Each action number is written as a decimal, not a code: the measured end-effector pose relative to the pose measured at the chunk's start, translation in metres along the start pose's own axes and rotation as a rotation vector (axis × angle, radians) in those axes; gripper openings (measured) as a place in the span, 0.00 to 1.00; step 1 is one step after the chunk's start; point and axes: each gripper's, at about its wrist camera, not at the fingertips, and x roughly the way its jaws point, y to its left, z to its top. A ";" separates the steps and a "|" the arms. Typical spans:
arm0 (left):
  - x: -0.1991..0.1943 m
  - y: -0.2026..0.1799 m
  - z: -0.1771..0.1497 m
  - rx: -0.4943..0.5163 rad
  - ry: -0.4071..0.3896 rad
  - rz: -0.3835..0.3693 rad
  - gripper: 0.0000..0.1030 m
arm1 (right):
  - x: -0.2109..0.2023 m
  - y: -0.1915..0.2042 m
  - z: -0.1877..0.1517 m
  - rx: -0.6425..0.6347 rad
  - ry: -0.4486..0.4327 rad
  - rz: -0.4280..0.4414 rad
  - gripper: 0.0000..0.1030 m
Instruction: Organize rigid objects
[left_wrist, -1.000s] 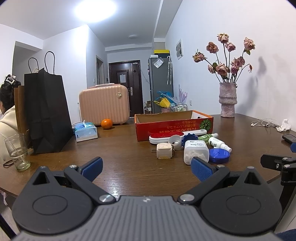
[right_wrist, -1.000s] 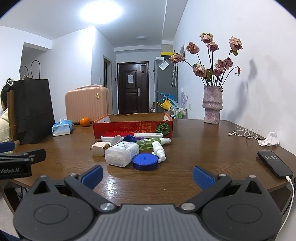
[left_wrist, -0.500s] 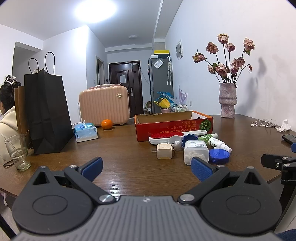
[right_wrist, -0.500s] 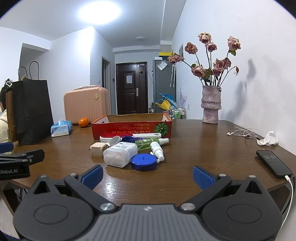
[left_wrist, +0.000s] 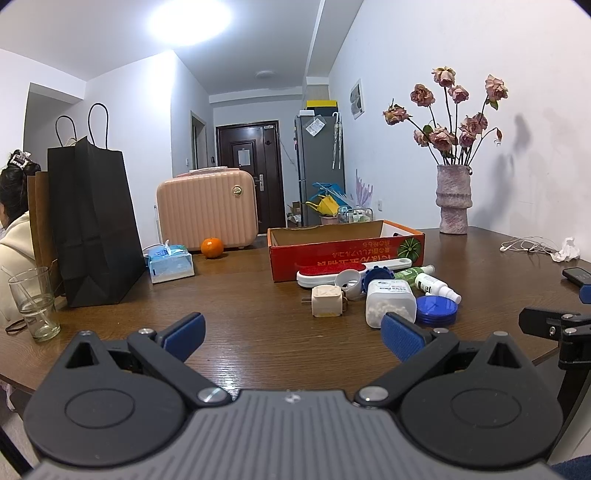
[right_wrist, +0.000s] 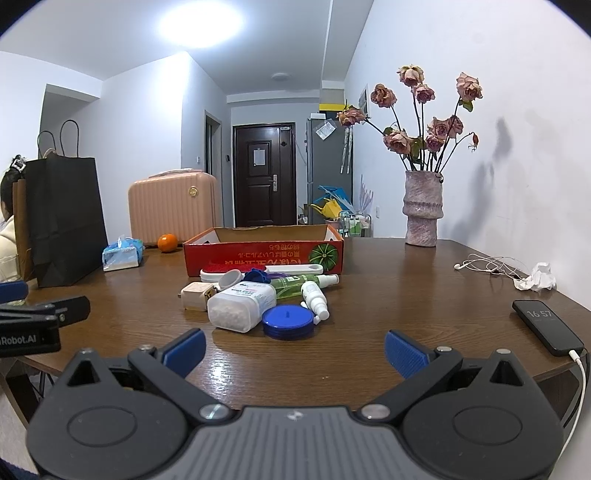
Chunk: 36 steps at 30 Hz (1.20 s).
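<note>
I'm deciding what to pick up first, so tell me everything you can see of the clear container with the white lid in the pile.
The clear container is a squarish plastic jar lying on its side on the wooden table, in front of the red box. Small white pieces fill it; a printed label covers the white lid end, which points toward the box. The blue round lid sits against its right side, the cream charger plug at its left.

Both views are bright and evenly lit by a ceiling lamp (left_wrist: 189, 23) that burns out to a white blot with a bluish halo. Its glare lies in pale streaks on the bench (right_wrist: 369, 317). The flowers (right_wrist: 424, 122) throw soft grey shadows on the right wall. Fisheye bending curves the walls and darkens the corners. Focus is sharp throughout, with no motion blur.
</note>
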 end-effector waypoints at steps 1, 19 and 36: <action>0.000 0.000 0.000 0.000 0.000 0.000 1.00 | 0.000 0.000 0.000 0.000 -0.001 0.000 1.00; 0.001 -0.002 -0.001 -0.001 0.013 -0.010 1.00 | 0.003 -0.002 -0.002 0.014 0.004 0.003 1.00; 0.082 -0.001 0.007 -0.043 0.103 -0.081 1.00 | 0.067 -0.022 0.003 0.019 0.013 0.039 1.00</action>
